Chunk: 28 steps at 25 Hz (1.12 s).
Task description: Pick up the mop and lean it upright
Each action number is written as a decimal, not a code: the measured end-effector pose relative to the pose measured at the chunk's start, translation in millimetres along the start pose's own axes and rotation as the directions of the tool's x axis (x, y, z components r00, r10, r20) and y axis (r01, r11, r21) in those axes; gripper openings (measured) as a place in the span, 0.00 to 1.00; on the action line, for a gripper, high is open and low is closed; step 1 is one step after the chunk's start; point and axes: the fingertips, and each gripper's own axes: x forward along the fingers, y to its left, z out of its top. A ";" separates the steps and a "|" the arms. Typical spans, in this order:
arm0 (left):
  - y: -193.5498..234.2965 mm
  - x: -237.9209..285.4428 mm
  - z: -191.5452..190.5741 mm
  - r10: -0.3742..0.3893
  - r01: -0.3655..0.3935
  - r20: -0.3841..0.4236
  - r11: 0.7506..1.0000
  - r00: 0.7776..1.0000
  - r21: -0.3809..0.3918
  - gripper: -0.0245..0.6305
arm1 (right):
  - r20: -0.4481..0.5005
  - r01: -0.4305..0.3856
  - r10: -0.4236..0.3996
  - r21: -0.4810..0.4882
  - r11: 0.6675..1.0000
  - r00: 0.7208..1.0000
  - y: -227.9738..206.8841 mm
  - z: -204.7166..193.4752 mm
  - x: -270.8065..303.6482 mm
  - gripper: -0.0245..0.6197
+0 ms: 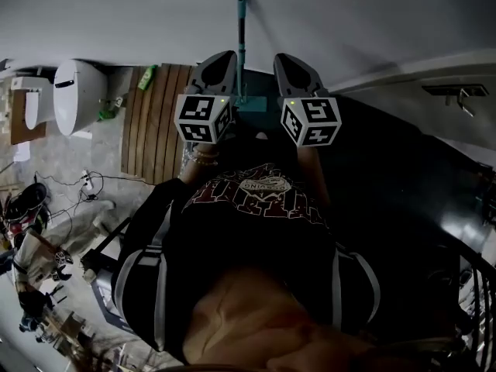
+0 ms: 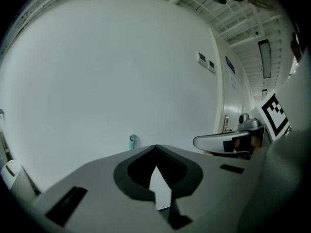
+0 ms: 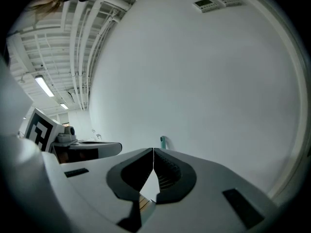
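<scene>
Left gripper [image 2: 155, 147] and right gripper [image 3: 153, 150]: both clenched tip to tip, nothing between the jaws. Held side by side in the head view, left at 9 o'clock of right, both pointing toward 12 o'clock. Mop [image 1: 242, 45]: teal handle upright against the grey wall [image 1: 349, 14], at 12 o'clock between the two grippers, apart from both; handle top at 11 o'clock of the left tips, 1 o'clock of the right. Toilet [image 1: 74, 91] and slatted wooden mat [image 1: 151, 118] at 9 o'clock.
</scene>
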 end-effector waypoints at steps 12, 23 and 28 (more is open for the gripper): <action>62.3 34.8 4.9 -0.110 0.112 -0.037 0.993 0.993 0.038 0.11 | 0.008 0.093 -0.093 0.022 0.995 0.996 14.0 9.1 70.7 0.07; 95.4 78.0 -3.8 -0.145 0.151 -0.089 0.986 0.985 0.064 0.11 | -0.012 0.191 -0.191 0.050 0.980 0.982 -2.8 4.0 85.7 0.07; 96.2 104.8 -10.9 -0.101 0.107 -0.111 0.993 0.989 0.051 0.11 | -0.025 0.194 -0.193 0.037 0.980 0.981 -28.2 11.1 81.0 0.07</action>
